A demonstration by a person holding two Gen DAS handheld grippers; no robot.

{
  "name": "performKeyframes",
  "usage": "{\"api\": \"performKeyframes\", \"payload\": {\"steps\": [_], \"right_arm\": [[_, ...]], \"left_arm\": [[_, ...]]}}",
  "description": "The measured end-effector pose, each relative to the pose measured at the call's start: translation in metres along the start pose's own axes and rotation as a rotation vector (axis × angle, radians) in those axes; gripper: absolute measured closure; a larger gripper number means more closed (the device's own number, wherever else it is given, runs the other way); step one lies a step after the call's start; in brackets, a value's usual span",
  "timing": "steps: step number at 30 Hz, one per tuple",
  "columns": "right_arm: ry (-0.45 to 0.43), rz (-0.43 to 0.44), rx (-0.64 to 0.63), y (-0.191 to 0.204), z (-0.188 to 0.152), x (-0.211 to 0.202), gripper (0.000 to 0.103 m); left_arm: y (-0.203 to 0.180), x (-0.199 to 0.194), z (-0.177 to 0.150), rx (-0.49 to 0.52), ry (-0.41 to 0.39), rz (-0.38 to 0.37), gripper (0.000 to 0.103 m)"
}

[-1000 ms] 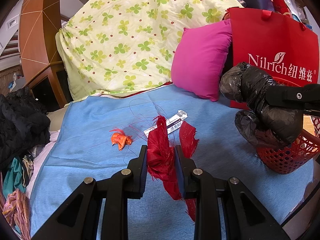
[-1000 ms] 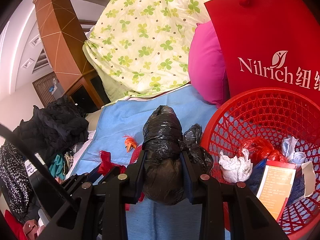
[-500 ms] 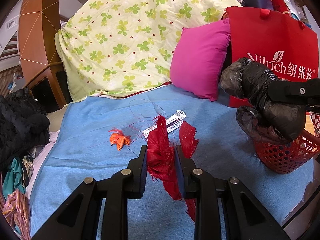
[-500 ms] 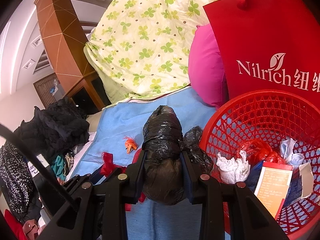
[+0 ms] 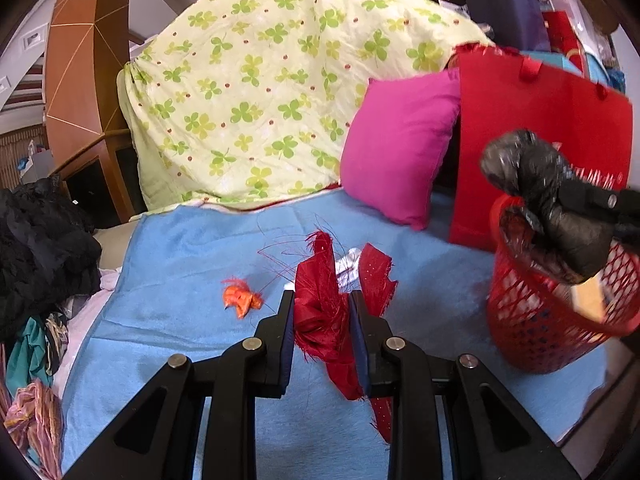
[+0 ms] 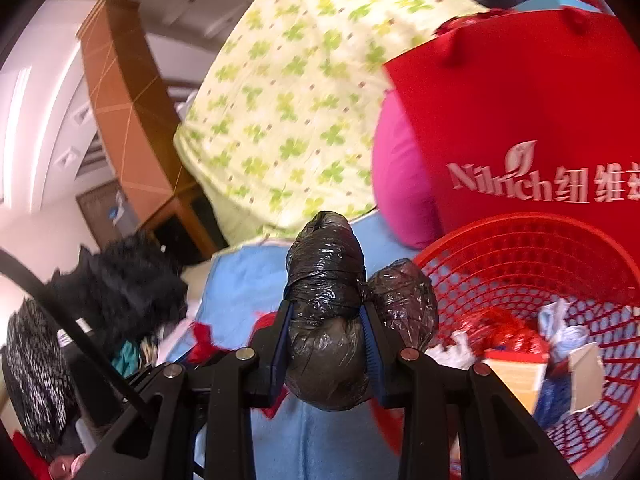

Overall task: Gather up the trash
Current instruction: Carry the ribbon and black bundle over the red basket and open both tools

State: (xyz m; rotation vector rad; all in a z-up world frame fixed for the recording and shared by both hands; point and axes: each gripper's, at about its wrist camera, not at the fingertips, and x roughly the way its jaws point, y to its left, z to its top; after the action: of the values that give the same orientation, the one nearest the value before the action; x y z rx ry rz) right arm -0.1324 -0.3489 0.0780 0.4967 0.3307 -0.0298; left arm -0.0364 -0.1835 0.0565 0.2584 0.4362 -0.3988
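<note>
Blue bed sheet below. Your right gripper squeezes black bag bundle; red basket sits just right of it, closer. Your left gripper pinches red cloth scrap.

My right gripper's matt black plastic pinches a crinkly, glossy black plastic bag. The left squeezes frayed, shiny red cloth. Red plastic mesh basket looks smooth; the blue bedsheet is soft, matt fabric.
</note>
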Motion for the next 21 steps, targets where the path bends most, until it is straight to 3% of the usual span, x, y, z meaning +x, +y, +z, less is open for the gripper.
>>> {"api": "performKeyframes", "payload": {"steps": [11,21], "right_arm": [[-0.103,-0.068,0.117,-0.055,0.020,-0.037,0.068],[-0.174,-0.112,0.238,-0.102,0.030,-0.067,0.068]], "left_arm": [[-0.054,-0.046,0.056,0.074,-0.133,-0.067,0.076],[-0.100,-0.050,0.079,0.099,-0.144,-0.146,0.076]]}}
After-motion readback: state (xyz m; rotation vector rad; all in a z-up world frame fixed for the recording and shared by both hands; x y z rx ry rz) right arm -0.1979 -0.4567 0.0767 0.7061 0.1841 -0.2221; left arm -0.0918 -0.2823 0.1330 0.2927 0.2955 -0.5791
